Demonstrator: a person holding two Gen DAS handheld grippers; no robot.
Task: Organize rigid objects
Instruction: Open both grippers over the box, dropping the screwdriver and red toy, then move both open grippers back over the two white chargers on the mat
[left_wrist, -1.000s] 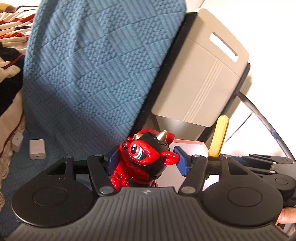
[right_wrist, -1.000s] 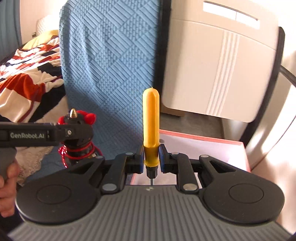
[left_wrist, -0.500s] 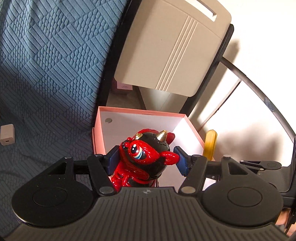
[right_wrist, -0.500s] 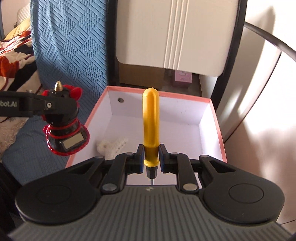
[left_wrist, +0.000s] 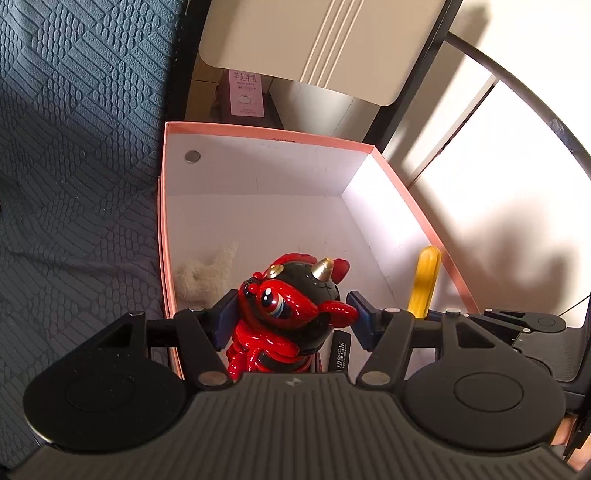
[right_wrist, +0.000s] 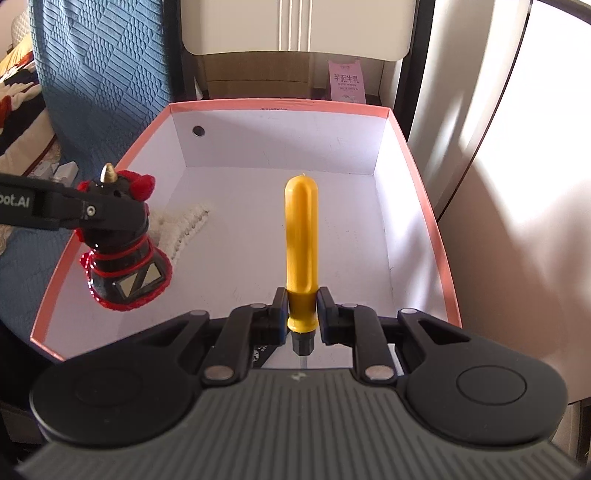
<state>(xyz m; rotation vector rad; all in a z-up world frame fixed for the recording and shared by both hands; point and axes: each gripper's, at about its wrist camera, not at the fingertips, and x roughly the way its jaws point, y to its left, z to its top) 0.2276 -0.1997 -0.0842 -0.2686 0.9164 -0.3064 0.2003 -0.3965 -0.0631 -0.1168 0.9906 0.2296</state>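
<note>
place: home bedroom | evidence: patterned bedding (right_wrist: 14, 96), blue quilted cover (right_wrist: 107, 62), folding chair (right_wrist: 295, 26)

The red-and-black figurine (left_wrist: 291, 314) is glossy, like glazed plastic, with metallic gold horns. The yellow screwdriver handle (right_wrist: 301, 251) looks like smooth, waxy plastic. The box (right_wrist: 280, 107) is matt white card with a pink rim. At 9 o'clock, the blue bedspread (left_wrist: 74, 147) is rough quilted cloth.

Both wrist views look steeply down, close over the pink-rimmed box (left_wrist: 266, 133) (right_wrist: 280, 105) — the left from its left side, the right nearer centre.
</note>
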